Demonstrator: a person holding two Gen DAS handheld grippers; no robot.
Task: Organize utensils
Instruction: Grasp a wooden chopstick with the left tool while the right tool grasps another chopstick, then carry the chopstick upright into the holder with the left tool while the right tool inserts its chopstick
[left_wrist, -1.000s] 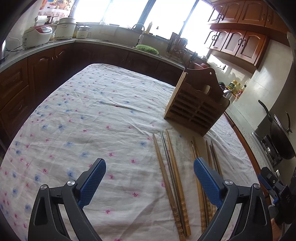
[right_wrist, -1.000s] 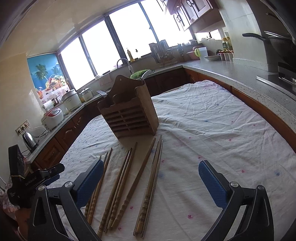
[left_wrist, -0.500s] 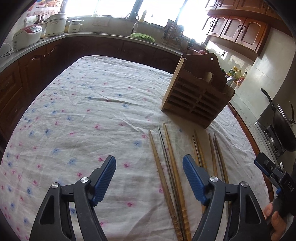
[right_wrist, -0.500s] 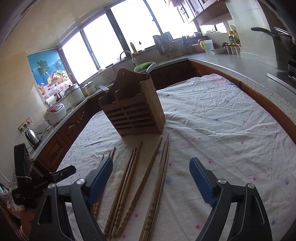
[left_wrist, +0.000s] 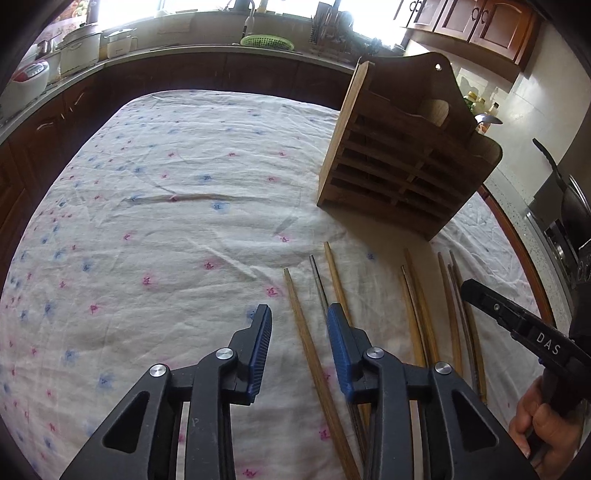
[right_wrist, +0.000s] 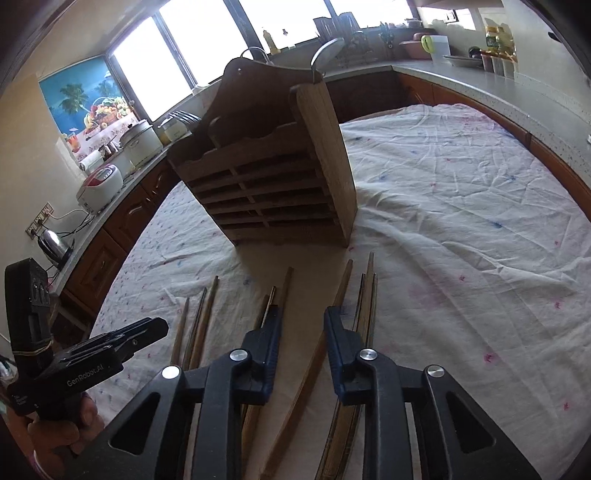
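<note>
Several wooden chopsticks lie side by side on the flowered tablecloth (left_wrist: 166, 229), in front of a slatted wooden utensil holder (left_wrist: 399, 162). My left gripper (left_wrist: 299, 325) is narrowly open and low over the cloth, its pads on either side of the leftmost chopstick (left_wrist: 306, 339). My right gripper (right_wrist: 301, 325) is narrowly open too, above the chopsticks (right_wrist: 340, 295) in front of the holder (right_wrist: 273, 181). A spoon (right_wrist: 325, 48) and forks (right_wrist: 184, 116) stick out of the holder. Neither gripper holds anything.
Dark wooden cabinets and a counter ring the table, with rice cookers (left_wrist: 77, 48), a green basket (left_wrist: 267, 41) and a kettle (right_wrist: 55, 242). A stove with a pan (left_wrist: 569, 206) stands at the right. The right gripper's body shows in the left wrist view (left_wrist: 517, 325).
Both grippers have narrowed from wide open to a small gap and moved forward and down toward the chopsticks and the holder.
</note>
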